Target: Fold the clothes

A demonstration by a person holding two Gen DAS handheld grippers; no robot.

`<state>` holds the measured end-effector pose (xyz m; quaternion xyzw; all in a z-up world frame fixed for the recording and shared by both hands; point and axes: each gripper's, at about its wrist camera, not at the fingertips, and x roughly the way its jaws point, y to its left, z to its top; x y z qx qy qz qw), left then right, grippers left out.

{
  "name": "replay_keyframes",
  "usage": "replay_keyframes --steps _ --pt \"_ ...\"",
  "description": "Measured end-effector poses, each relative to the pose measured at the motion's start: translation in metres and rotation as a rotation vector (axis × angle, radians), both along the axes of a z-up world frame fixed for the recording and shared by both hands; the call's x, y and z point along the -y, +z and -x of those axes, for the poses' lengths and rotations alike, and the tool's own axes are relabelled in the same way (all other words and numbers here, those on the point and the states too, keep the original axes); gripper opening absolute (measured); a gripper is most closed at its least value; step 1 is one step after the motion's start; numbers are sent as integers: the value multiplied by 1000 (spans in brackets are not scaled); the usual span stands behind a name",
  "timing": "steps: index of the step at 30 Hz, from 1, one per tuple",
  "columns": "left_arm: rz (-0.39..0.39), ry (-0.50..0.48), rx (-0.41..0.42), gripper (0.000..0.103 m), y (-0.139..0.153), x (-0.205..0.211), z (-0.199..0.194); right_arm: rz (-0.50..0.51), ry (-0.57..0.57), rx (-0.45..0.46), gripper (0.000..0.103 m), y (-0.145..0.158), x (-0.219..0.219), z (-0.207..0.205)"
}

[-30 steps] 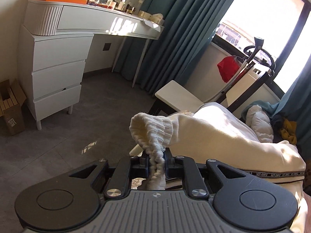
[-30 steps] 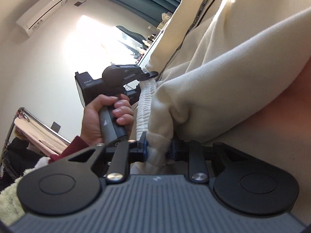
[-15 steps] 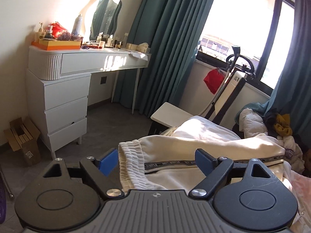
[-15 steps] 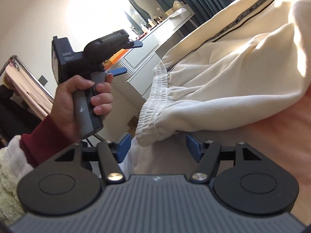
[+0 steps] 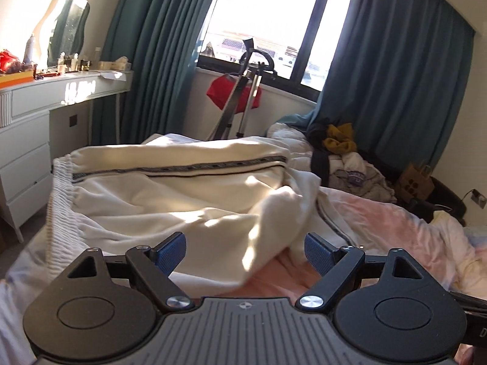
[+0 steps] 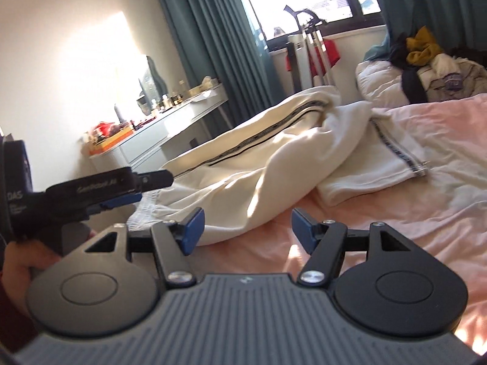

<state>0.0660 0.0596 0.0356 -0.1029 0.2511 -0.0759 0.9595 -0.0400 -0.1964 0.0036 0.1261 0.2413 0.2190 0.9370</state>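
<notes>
Cream trousers [image 5: 182, 200], loosely folded, apparently on bed

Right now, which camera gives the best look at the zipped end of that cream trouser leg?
The right wrist view: the leg's hem, with its striped side tape and small zipper, lies flat and unobstructed on the pink bedsheet. The left wrist view shows the cream trousers mostly at the waistband end; that hem is largely hidden behind bunched fabric.

light: harsh sun via window [image 5: 268, 24] | glare: blown-out | edges: fisheye-warped | right view: slightly blurred
</notes>
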Motion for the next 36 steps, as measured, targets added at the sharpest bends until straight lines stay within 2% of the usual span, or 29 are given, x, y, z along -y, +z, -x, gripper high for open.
replay_keyframes --steps 3,6,9,16,22,24,28,30,31,32,36 --pt "14 -60 -3 85 -8 45 10 15 -64 17 67 -2 26 -6" --pt "3 -98 -24 85 -15 74 -15 -2 -129 18 67 -10 42 -19" --pt "-65 -132 -14 85 -24 109 -50 -29 -167 17 67 -17 57 -28" --pt "-235 -188 26 85 -61 201 -172 -30 -280 8 67 -36 100 -50" --pt "-412 -103 44 84 -106 271 -277 -41 -392 -71 67 -73 139 -88" --pt "-469 -79 18 76 -125 290 -310 -63 -410 -105 67 -86 148 -102" --pt "-510 -12 20 67 -139 302 -353 -72 -399 -144 67 -109 154 -124" --pt "-507 8 26 39 -139 304 -364 -81 -380 -144 67 -116 154 -131" --pt "-503 10 24 30 -138 304 -367 -86 -369 -144 67 -120 154 -134" --pt "-498 14 19 14 -136 302 -368 -84 -357 -137 67 -122 153 -136" --pt "-442 -18 51 9 -108 285 -341 -73 -324 -107 67 -124 147 -141"
